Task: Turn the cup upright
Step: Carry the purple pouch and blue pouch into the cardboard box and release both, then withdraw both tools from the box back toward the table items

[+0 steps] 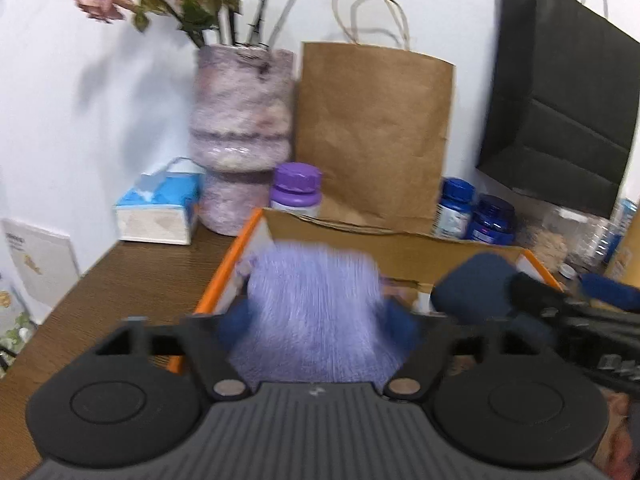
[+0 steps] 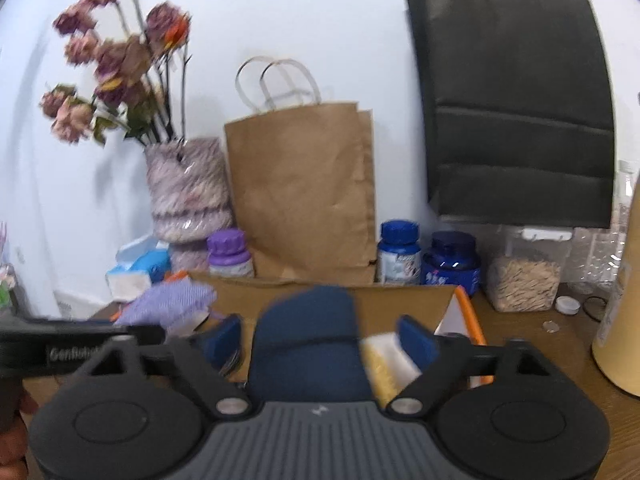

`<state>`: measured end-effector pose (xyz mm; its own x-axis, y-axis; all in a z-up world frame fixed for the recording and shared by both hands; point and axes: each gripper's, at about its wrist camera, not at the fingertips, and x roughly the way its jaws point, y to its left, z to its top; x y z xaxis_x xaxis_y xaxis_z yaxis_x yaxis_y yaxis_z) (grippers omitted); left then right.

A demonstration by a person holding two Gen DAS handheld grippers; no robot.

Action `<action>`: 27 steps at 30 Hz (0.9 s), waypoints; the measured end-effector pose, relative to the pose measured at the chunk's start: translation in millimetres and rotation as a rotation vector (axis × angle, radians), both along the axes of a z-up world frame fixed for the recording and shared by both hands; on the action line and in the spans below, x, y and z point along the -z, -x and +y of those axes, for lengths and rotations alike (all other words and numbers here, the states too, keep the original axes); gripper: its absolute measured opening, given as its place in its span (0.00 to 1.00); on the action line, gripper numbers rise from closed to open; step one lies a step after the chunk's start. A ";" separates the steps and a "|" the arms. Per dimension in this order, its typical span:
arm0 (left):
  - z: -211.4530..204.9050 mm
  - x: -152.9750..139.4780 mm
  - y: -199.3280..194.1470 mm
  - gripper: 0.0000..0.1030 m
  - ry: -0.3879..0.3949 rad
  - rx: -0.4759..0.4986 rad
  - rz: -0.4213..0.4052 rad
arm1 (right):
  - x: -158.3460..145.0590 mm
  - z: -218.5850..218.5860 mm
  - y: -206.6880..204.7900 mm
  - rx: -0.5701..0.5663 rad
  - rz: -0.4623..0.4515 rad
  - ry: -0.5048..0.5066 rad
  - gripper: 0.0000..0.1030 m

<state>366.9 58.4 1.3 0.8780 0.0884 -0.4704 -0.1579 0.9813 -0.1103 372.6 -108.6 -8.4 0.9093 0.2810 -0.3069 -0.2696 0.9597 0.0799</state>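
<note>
My left gripper has its jaws spread around a blurred lilac cup; my right gripper is spread around a navy cup. Both sit over the orange-edged cardboard box.

White lettering "GenRobot", cut off at its end, runs along the black left gripper body, left of the orange-edged cardboard box

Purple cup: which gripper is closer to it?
Left. The purple cup sits between the fingers of the left gripper; the right gripper is to its right, around a blue cup.
</note>
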 end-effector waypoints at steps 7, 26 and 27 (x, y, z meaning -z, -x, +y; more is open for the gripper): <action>1.0 -3.7 3.4 1.00 -0.020 -0.045 -0.031 | -10.7 -13.1 0.8 0.033 -0.022 -0.038 1.00; -4.3 -20.0 27.1 1.00 -0.008 -0.039 -0.076 | -23.3 -14.7 20.1 0.018 -0.030 -0.030 1.00; -5.1 -21.5 30.3 1.00 -0.009 -0.036 -0.081 | -25.0 -15.2 23.5 0.018 -0.034 -0.030 1.00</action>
